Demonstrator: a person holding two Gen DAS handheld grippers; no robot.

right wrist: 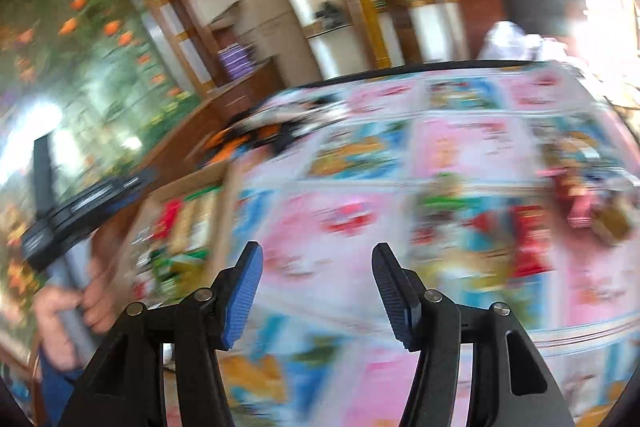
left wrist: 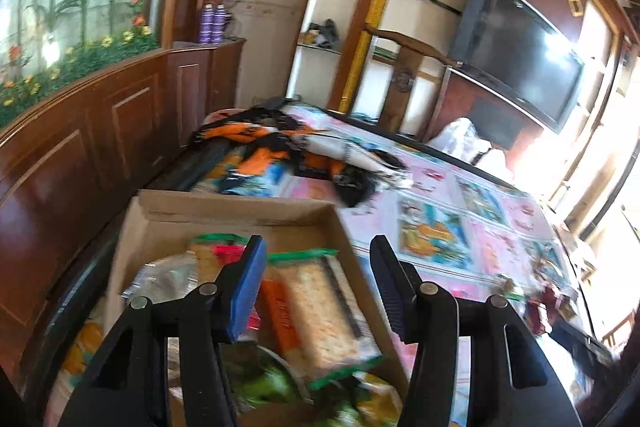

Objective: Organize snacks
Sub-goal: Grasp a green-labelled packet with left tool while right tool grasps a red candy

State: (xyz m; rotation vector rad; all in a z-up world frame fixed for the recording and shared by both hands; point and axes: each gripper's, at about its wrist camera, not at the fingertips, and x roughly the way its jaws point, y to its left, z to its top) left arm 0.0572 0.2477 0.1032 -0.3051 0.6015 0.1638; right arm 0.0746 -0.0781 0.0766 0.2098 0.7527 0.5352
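Observation:
A cardboard box (left wrist: 224,205) sits on the table's left side and holds several snack packs, among them a cracker pack with green ends (left wrist: 324,307). My left gripper (left wrist: 316,291) is open and empty just above the box's contents. In the blurred right wrist view my right gripper (right wrist: 318,291) is open and empty above the pink cartoon tablecloth (right wrist: 360,211). The box (right wrist: 224,211) lies to its left. Loose snack packs (right wrist: 528,235) lie to its right. The left gripper's body (right wrist: 60,211) and the hand holding it show at far left.
An orange, black and white cloth (left wrist: 288,147) lies bunched behind the box. More loose packs (left wrist: 540,303) sit at the table's right edge. A wooden cabinet (left wrist: 80,147) runs along the left, a chair (left wrist: 404,67) and a TV (left wrist: 520,59) stand behind the table.

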